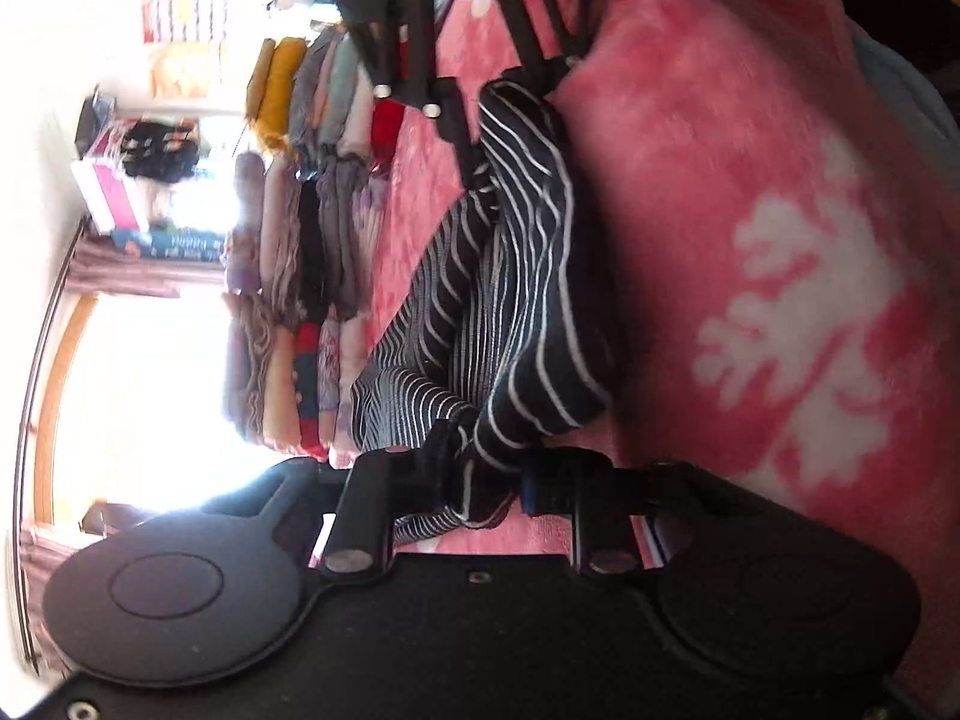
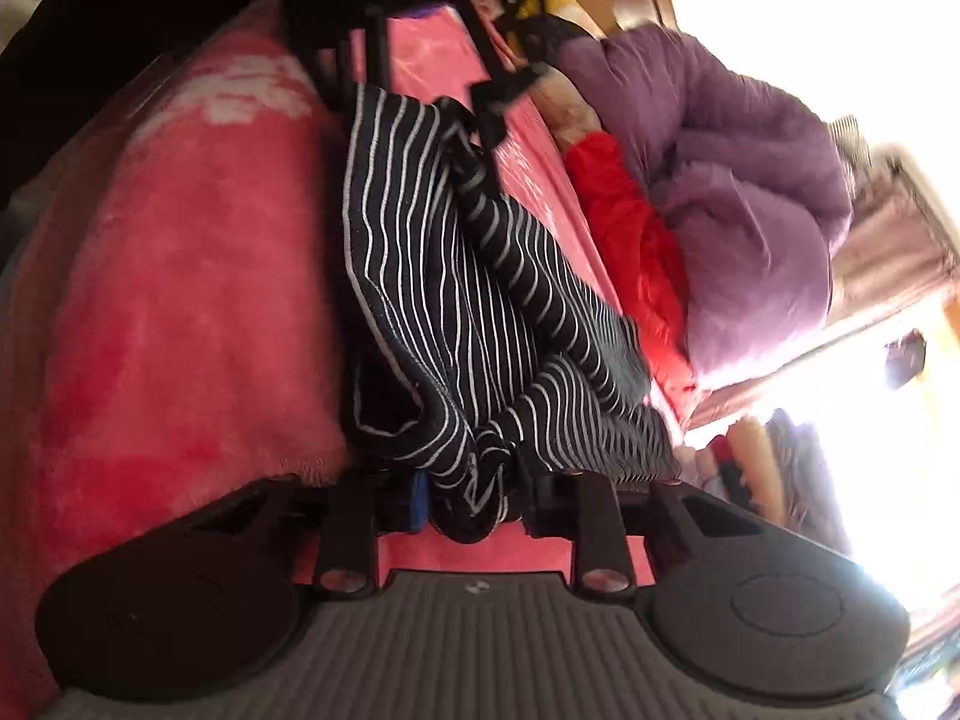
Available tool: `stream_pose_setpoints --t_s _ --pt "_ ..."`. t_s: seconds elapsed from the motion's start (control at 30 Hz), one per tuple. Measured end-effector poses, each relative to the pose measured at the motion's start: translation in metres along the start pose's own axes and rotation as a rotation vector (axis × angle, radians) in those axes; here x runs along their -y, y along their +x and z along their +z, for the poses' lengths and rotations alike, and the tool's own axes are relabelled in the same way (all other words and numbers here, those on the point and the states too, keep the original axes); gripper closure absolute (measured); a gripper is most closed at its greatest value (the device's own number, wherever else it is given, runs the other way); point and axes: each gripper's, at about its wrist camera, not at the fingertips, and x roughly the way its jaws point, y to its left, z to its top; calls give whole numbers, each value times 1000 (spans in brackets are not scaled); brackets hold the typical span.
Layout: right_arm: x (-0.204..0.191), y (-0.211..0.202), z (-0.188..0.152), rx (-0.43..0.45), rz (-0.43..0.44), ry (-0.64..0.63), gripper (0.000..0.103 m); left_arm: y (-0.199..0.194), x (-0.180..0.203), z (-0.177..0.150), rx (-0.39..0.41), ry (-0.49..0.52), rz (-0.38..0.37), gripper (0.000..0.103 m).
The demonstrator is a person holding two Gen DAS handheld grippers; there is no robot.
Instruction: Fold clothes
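A black garment with thin white stripes (image 1: pixel 510 300) hangs bunched between my two grippers, just above a pink blanket (image 1: pixel 720 180). In the left wrist view my left gripper (image 1: pixel 477 486) is shut on one bunched end of it. My right gripper (image 1: pixel 480 102) pinches the far end at the top of that view. The right wrist view shows the same striped garment (image 2: pixel 456 312) clamped in my right gripper (image 2: pixel 474 498), with the left gripper (image 2: pixel 462 120) gripping its other end further off. The cloth sags in folds between them.
Stacks of folded clothes (image 1: pixel 312 228) stand along the far side of the blanket. A bulky purple fleece (image 2: pixel 738 198) and a red garment (image 2: pixel 630 228) lie beside the striped one. A bright window (image 1: pixel 150 390) and shelves with boxes (image 1: pixel 114 198) lie beyond.
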Motion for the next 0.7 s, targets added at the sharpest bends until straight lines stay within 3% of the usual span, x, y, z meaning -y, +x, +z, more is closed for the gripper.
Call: stream_pose_setpoints --t_s 0.13,0.37,0.57,0.7 --pt "7 -12 9 -25 29 74 80 -24 -8 11 -14 -63 2 84" --pt "32 -89 31 0 157 241 80 -81 -50 23 22 -301 -165 84" --pt "71 -115 33 41 234 384 80 -68 -127 -5 66 -691 -285 81" --pt "125 -102 17 107 268 639 79 -37 -165 -40 111 -978 -310 81"
